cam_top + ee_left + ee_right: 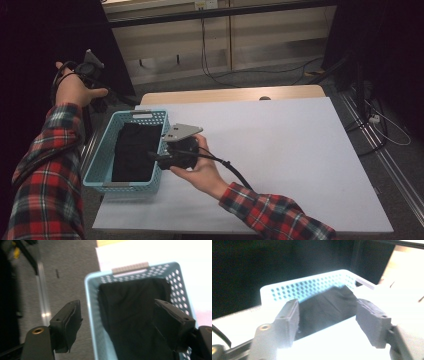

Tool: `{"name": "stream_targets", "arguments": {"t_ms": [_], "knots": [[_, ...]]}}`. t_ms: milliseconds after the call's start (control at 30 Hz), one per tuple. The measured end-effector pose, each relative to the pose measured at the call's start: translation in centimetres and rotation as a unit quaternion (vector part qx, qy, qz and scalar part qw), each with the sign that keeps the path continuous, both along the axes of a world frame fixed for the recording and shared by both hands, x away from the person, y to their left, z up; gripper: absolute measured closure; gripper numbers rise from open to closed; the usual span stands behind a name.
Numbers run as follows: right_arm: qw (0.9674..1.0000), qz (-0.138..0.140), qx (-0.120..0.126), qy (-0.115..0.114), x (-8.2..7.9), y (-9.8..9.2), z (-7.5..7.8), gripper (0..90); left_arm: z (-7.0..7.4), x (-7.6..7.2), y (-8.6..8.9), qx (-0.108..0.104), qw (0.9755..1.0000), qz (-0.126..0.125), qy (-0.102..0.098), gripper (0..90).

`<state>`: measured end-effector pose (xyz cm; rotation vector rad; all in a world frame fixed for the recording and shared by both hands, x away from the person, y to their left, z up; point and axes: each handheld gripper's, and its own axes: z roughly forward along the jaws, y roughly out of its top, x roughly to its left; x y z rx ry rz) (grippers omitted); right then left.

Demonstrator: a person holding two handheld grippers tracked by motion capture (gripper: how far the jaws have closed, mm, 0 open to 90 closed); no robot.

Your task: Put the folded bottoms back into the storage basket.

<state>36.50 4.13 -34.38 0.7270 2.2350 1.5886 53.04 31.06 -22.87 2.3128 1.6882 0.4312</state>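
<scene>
Plaid sleeves came in from the bottom of the high view, where the left gripper (90, 67) hung past the table's edge and the right gripper (175, 150) sat at the rim of one blue basket (100, 165). Both gripper views looked between wide, empty jaws: one black cloth (130, 315) lay in the basket beyond them, touching neither pair. One white table (280, 150) stood on grey floor (65, 277), with cables (210, 70) trailing by the far wall.

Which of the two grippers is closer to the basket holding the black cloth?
The right gripper, held at the basket's right rim beside the black cloth. The left gripper is raised beyond the table's far-left corner, off the basket.
</scene>
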Motion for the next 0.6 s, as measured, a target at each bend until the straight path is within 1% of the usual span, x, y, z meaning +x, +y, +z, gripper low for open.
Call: {"name": "stream_targets", "arguments": {"t_ms": [33,133,167,200,233,333,400,467,500,533,600], "knots": [[1.0000,0.000,-0.008,0.001,0.1,-0.7,-0.1,31.7,-0.4,-0.3,0.1,-0.004,1.0000,0.000,0.000,23.8],[0.9999,-0.010,-0.009,0.004,0.2,-2.8,-0.7,30.0,-1.7,-1.0,0.7,-0.019,0.9998,-0.004,0.005,22.6],[0.9998,-0.015,-0.012,0.005,0.2,-3.5,-0.9,29.9,-2.1,-1.2,0.7,-0.025,0.9997,-0.004,0.003,22.6],[0.9997,-0.016,-0.015,0.007,0.2,-4.0,-1.2,29.1,-2.6,-1.4,0.7,-0.029,0.9996,-0.002,0.005,22.3],[0.9996,-0.015,-0.020,0.009,0.1,-4.5,-1.4,27.7,-3.0,-1.5,0.7,-0.032,0.9994,-0.009,0.008,21.6],[0.9993,-0.015,-0.033,0.011,0.1,-5.8,-2.3,25.2,-4.1,-1.9,0.3,-0.047,0.9986,-0.018,0.012,21.6],[0.9990,-0.016,-0.036,0.021,0.2,-6.7,-2.9,23.9,-4.7,-2.1,0.0,-0.050,0.9982,-0.029,0.013,21.5],[0.9988,-0.018,-0.037,0.025,0.2,-7.5,-3.5,23.6,-5.3,-2.3,-0.4,-0.053,0.9979,-0.034,0.013,21.5],[0.9987,-0.017,-0.037,0.031,0.3,-7.9,-3.8,22.4,-5.5,-2.4,-0.5,-0.054,0.9978,-0.037,0.011,21.5],[0.9984,-0.017,-0.040,0.036,0.3,-8.3,-4.1,21.6,-5.8,-2.5,-0.6,-0.055,0.9976,-0.042,0.010,21.6],[0.9978,-0.021,-0.048,0.040,0.4,-9.2,-4.7,21.3,-6.5,-2.8,-0.7,-0.059,0.9970,-0.047,0.013,22.6]]}}
